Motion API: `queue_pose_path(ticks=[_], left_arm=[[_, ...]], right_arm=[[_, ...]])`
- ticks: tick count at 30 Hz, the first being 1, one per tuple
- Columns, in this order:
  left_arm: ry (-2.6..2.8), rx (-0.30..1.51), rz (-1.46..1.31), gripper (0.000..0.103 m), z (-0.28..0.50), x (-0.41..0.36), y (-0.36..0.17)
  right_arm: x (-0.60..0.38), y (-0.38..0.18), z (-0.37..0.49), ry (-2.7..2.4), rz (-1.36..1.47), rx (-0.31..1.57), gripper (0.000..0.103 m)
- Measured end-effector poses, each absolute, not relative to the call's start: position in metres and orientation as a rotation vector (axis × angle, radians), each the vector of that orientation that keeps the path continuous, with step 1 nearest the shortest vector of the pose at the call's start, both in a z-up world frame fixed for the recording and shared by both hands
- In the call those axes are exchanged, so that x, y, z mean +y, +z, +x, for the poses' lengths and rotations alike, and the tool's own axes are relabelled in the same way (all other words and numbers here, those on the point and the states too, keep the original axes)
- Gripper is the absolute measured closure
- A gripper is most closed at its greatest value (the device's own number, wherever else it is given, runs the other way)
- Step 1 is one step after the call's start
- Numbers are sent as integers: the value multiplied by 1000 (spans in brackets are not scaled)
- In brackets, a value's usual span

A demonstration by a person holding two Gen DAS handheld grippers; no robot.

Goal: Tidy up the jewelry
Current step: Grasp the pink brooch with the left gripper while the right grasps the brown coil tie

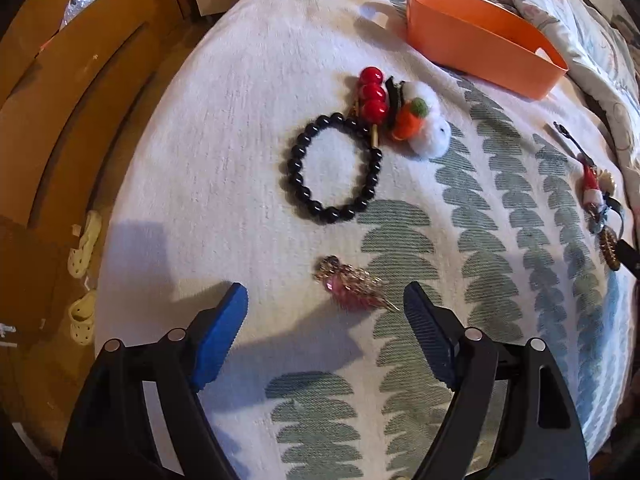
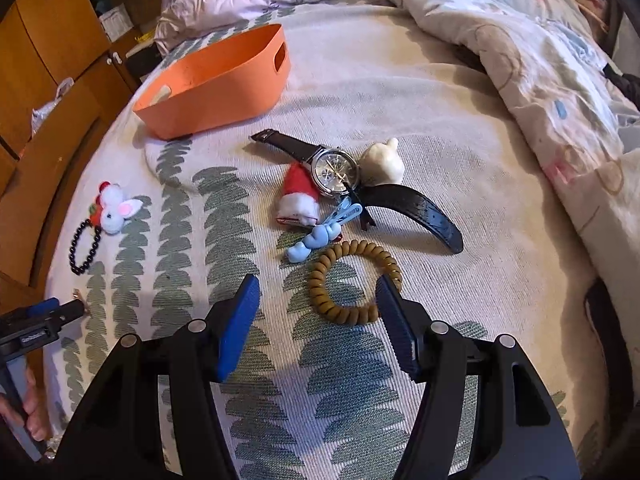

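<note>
Since every piece lies loose on the bed and none is visible inside the orange basket, whose interior is mostly hidden, the task is judged barely begun.

The left gripper has its fingers spread wide and empty; the pink-and-gold brooch lies on the cover between the fingertips, untouched. Ahead of them sit the black bead bracelet, the red bead clip and the plush rabbit clip, then the basket at far right.

The right gripper is moderately open and empty; the coiled hair tie lies just ahead, against the right finger. Beyond are the blue clip, Santa-hat clip and wristwatch.

Open cover surrounds each cluster. The bed edge drops away left of the left fingers; the rumpled duvet bounds the far right
</note>
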State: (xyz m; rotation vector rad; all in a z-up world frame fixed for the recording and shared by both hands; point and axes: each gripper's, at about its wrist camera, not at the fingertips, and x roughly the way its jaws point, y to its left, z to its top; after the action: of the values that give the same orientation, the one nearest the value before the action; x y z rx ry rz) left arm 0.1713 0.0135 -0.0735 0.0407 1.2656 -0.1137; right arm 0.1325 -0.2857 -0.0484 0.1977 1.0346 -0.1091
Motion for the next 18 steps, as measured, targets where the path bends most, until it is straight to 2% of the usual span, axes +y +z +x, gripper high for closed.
queue_pose_path(ticks=[18], left_arm=[[-155, 1264, 21, 24, 176, 5, -79]], right_arm=[[-282, -72, 148, -126, 171, 1065, 42]])
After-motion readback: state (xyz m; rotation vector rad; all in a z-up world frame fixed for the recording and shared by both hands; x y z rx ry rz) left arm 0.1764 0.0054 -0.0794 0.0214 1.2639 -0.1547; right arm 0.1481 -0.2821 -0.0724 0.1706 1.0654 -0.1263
